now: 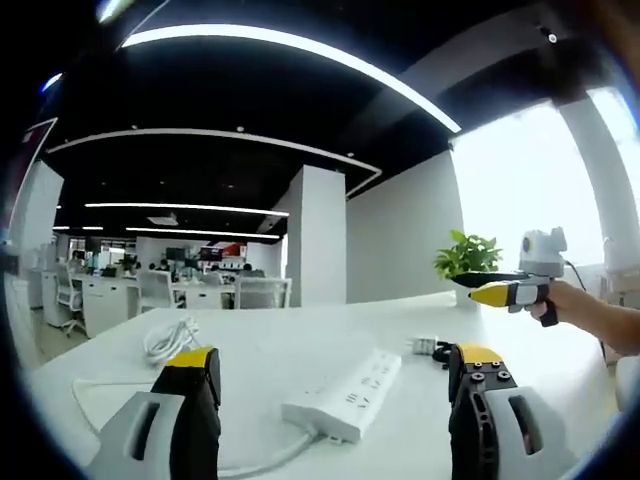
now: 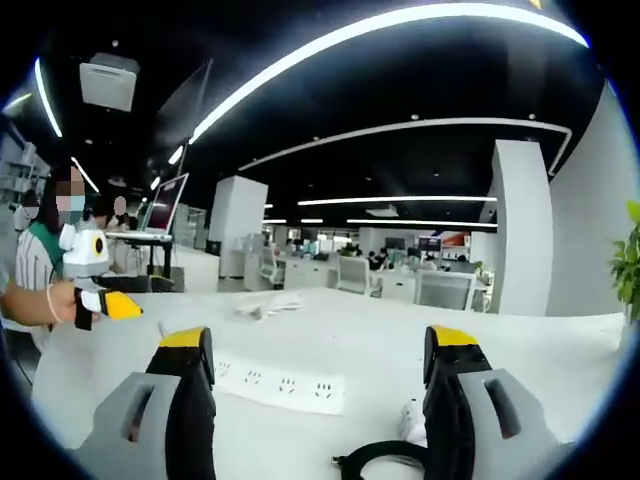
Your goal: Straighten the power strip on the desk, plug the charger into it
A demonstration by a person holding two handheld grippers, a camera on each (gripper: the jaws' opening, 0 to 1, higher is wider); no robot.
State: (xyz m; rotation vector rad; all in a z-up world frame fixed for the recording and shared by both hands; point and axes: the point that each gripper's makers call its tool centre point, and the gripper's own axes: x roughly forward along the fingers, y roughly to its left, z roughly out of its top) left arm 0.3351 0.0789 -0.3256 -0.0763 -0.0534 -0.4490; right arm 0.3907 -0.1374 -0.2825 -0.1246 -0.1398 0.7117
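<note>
On the white counter [image 1: 300, 350] lies the white power strip [image 1: 345, 392], set at a slant in the left gripper view, its near end trailing a white cable toward the lower edge. It sits between the two spread fingers [image 1: 195, 400] of the left gripper [image 1: 335, 375], which hovers above it, released and holding nothing. Just beyond the strip's far end rests the charger [image 1: 425, 346], a small white block with a dark cord beside it. Far to the left, a coiled white cable [image 1: 170, 335] lies on the counter. At the right, a hand holds the right gripper [image 1: 488, 290] in front of a potted plant [image 1: 467, 258].

From the right gripper view, the strip [image 2: 280, 385] lies crosswise between that gripper's parted, empty fingers [image 2: 190, 400], with the charger [image 2: 412, 420] and its looping black cord [image 2: 375, 460] close by on the right. The left gripper [image 2: 120, 305] appears at the left, held in a person's hand [image 2: 50, 298].
</note>
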